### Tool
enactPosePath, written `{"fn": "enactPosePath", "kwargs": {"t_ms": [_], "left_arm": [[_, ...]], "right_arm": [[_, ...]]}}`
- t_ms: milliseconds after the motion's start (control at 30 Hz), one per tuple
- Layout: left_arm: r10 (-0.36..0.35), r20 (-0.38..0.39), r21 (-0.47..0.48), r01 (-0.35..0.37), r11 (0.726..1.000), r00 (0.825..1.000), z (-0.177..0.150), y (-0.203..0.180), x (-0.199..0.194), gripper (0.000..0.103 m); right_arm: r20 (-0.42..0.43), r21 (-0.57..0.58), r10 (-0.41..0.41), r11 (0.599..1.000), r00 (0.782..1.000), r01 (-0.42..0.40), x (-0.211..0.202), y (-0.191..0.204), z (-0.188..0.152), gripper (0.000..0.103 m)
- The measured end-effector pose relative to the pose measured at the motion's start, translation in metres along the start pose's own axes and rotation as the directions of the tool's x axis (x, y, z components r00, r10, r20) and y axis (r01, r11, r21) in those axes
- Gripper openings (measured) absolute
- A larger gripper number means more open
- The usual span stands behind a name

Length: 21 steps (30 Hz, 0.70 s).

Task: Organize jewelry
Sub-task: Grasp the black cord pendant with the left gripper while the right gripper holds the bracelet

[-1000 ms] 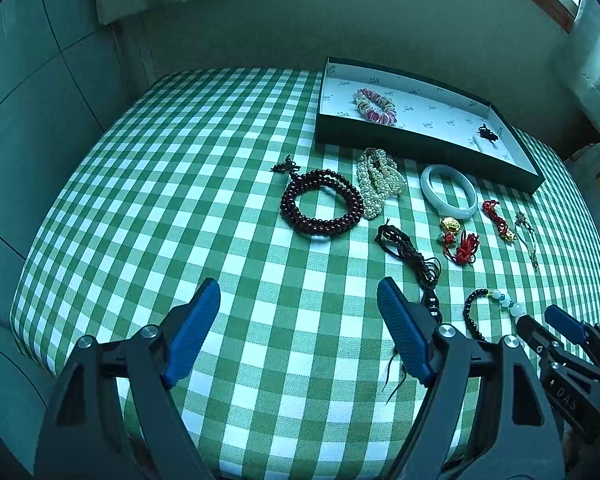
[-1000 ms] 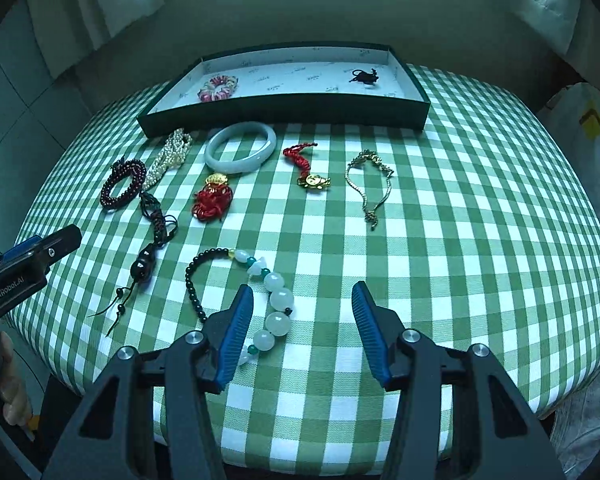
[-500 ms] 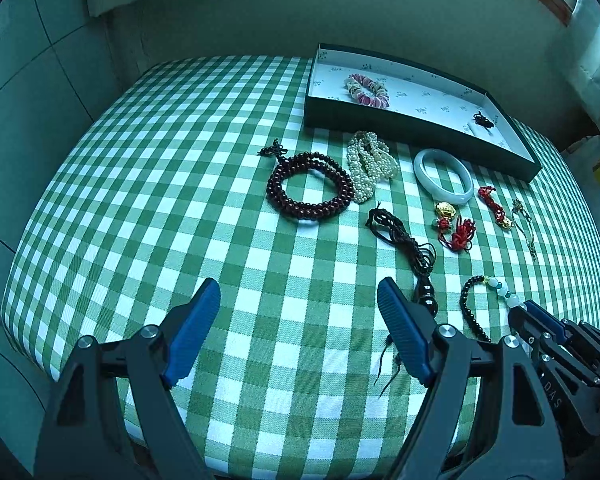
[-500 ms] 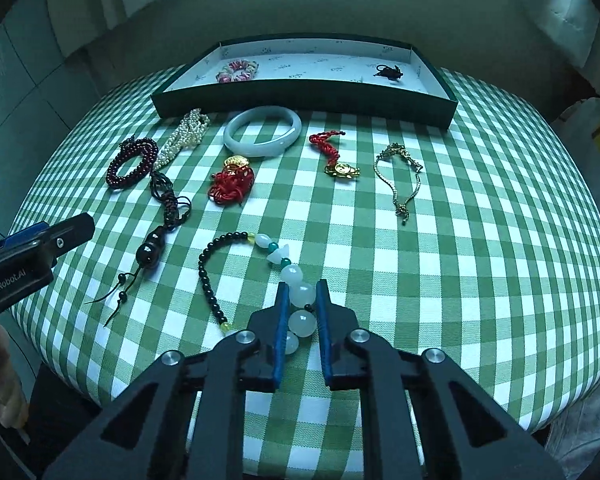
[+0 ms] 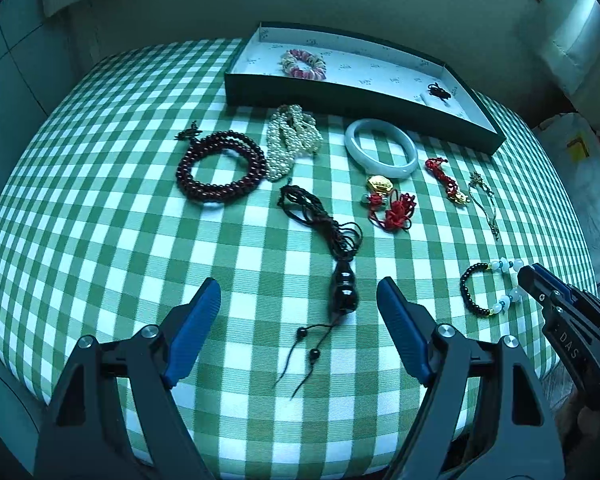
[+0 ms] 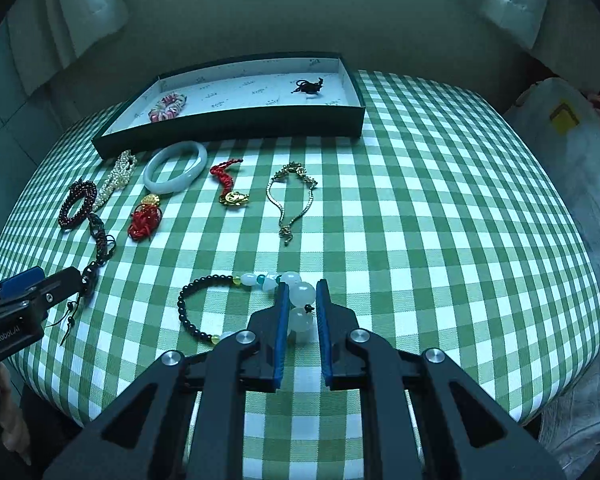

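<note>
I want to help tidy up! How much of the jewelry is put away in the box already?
Done: a pink bracelet and a small dark piece lie in the box. In hand: the right gripper is shut on the black-and-white bead bracelet. The left gripper, closing slightly, hovers around the dark gourd pendant. Left: seven more pieces on the tablecloth.

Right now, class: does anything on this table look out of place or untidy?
Yes. Only the pink bracelet and a small dark piece lie in the tray. The rest is on the checked cloth, and the pearl strand is heaped, not laid out.
</note>
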State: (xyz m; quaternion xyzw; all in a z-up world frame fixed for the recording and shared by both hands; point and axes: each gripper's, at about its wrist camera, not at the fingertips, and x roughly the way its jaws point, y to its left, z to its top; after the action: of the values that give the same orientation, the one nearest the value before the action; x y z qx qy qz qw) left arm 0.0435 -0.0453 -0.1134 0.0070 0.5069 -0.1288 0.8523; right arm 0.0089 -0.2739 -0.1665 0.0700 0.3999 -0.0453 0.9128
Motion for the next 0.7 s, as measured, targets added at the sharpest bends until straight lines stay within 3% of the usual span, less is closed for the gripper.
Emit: {"fn": "enactPosePath", "kwargs": {"t_ms": [133, 267, 433, 700], "left_arm": [[0.004, -0.028, 0.030, -0.003, 1.000, 1.000, -0.001, -0.010, 0.011, 0.060], [0.028, -0.019, 0.051, -0.027, 0.998, 0.999, 0.001, -0.015, 0.013, 0.052], [0.008, -0.012, 0.080, -0.007, 0.997, 1.000, 0.001, -0.019, 0.012, 0.017], [0.004, 0.012, 0.094, -0.005, 0.996, 1.000, -0.005, -0.018, 0.009, 0.017]], "right_arm": [[0.003, 0.016, 0.018, 1.000, 1.000, -0.019, 0.000, -0.003, 0.000, 0.014], [0.007, 0.025, 0.039, 0.999, 0.999, -0.039, 0.000, -0.005, 0.000, 0.014], [0.011, 0.036, 0.055, 0.998, 0.998, -0.056, -0.001, -0.005, 0.000, 0.014], [0.019, 0.041, 0.070, 0.997, 0.997, -0.071, -0.004, -0.003, -0.001, 0.014]]}}
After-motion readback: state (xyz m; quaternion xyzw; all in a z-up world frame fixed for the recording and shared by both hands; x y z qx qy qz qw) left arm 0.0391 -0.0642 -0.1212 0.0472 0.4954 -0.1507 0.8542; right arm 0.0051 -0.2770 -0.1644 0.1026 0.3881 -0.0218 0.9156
